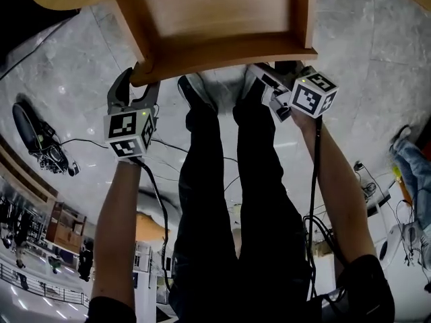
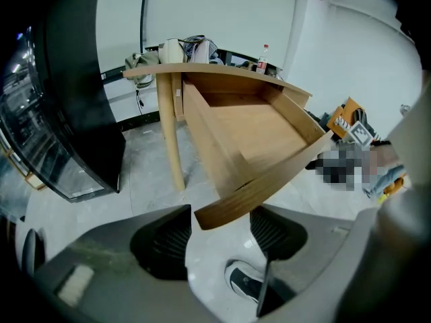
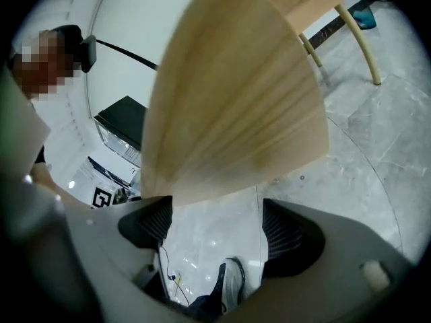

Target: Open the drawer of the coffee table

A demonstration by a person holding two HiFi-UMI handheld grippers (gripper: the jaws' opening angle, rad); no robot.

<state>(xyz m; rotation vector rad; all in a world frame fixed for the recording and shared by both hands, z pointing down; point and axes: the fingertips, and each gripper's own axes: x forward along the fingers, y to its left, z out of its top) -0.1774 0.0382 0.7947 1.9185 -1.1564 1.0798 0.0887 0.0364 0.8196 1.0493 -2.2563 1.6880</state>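
Person standing over the work, black trousers (image 1: 222, 200) filling the lower head view, one shoe (image 1: 194, 89) peeking out under the drawer's edge. Left gripper (image 2: 221, 215) pointing steeply down, jaws standing apart; the left end of the drawer front (image 2: 269, 180) is sitting in the gap between them, pads not pressing on it. Right gripper (image 3: 215, 214) reaching in at the other end, jaws spread wide and gripping nothing, the pale wood panel hanging just above them. Drawer (image 1: 222, 12) standing well out of the bench (image 2: 222, 73), its bare wood bottom showing between the side walls. Bench resting on a round wooden leg (image 2: 172, 133) on the grey marbled floor (image 1: 67, 66), with a black cable (image 1: 81, 142) trailing across the floor to the person's left. Farther off, a bottle (image 2: 264, 58) is standing on the bench top beside a heap of things too small to tell. A dark glass-fronted cabinet (image 2: 67, 126) is standing off to the left of the bench.
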